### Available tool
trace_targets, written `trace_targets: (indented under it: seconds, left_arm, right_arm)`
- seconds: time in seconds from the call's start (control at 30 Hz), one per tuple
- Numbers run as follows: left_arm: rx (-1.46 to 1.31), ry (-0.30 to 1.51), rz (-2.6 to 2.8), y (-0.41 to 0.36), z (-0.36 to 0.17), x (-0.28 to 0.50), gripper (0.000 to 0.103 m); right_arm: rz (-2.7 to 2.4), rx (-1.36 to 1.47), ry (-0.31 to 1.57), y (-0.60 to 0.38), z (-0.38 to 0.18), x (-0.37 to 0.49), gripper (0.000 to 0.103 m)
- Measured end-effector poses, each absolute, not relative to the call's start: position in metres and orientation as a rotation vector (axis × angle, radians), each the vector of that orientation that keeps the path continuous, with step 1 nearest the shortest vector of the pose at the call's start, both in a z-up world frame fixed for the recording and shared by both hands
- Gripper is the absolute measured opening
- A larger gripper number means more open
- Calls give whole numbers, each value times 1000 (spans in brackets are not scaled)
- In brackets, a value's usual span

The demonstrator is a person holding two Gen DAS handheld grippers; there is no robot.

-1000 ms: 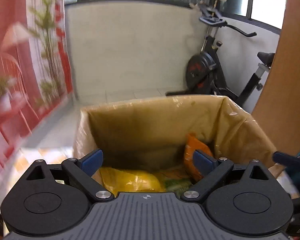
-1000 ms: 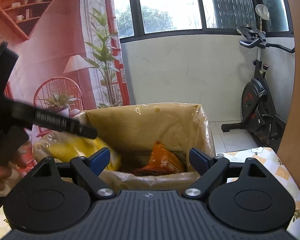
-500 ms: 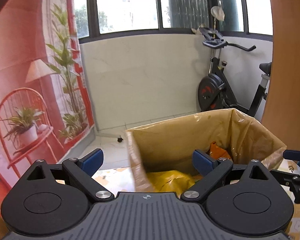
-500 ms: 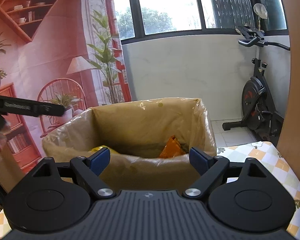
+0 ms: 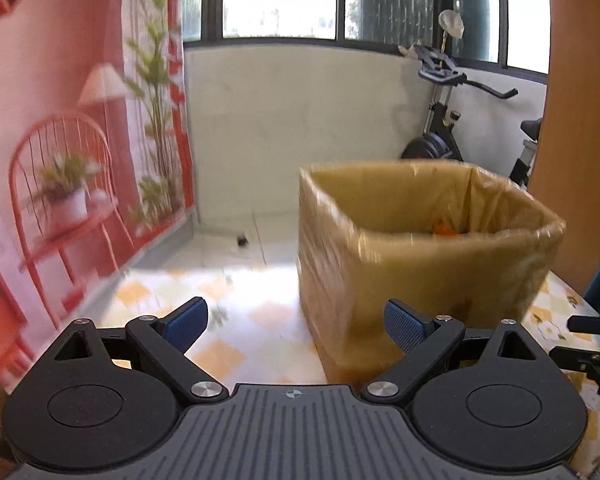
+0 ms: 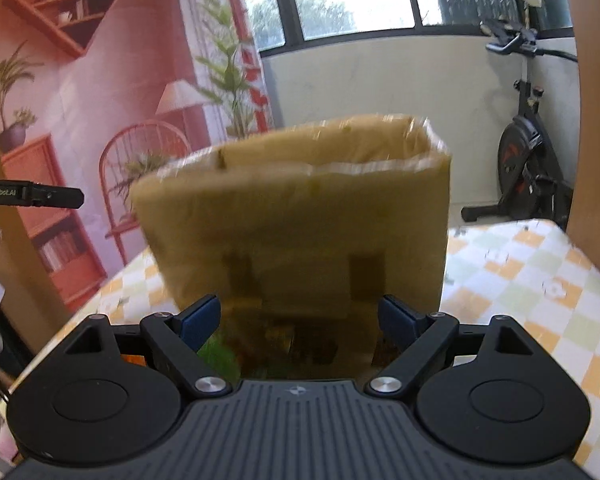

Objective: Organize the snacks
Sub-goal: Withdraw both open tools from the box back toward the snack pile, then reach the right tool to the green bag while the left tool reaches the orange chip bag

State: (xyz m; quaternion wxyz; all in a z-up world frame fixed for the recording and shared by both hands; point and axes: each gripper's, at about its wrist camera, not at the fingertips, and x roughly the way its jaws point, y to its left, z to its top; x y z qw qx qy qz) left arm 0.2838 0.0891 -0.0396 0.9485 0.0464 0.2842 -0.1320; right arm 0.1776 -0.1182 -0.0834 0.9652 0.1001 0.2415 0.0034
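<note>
Standing near table [image 5: 260, 316] edge: box [image 5: 420, 264]; bare cloth left; both grippers' fingers apart, empty.

Open tape-wrapped cardboard box [image 5: 420, 264] upright on checkered tablecloth, orange snack packet [image 5: 446, 227] inside

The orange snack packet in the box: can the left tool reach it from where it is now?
Probably not directly. The left tool is open, but low beside the cardboard box, whose near wall hides most of the orange packet. It would need to rise over the rim.
</note>
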Motion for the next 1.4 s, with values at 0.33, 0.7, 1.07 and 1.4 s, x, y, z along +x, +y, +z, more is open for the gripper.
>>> trace_targets:
  seconds: [0.33, 0.7, 1.07, 1.4]
  left_arm:
    - [42, 681, -303, 98, -89, 270, 93]
    - [44, 701, -295, 100, -105, 260, 93]
    - [11, 723, -282, 103, -119, 253, 93]
    - [11, 749, -308, 92, -131, 255, 93]
  right_arm:
    - [10, 291, 642, -116, -114, 176, 87]
    - [99, 411, 709, -108, -123, 212, 87]
    - [48, 540, 739, -109, -136, 255, 88]
    - [6, 660, 721, -136, -151, 247, 77]
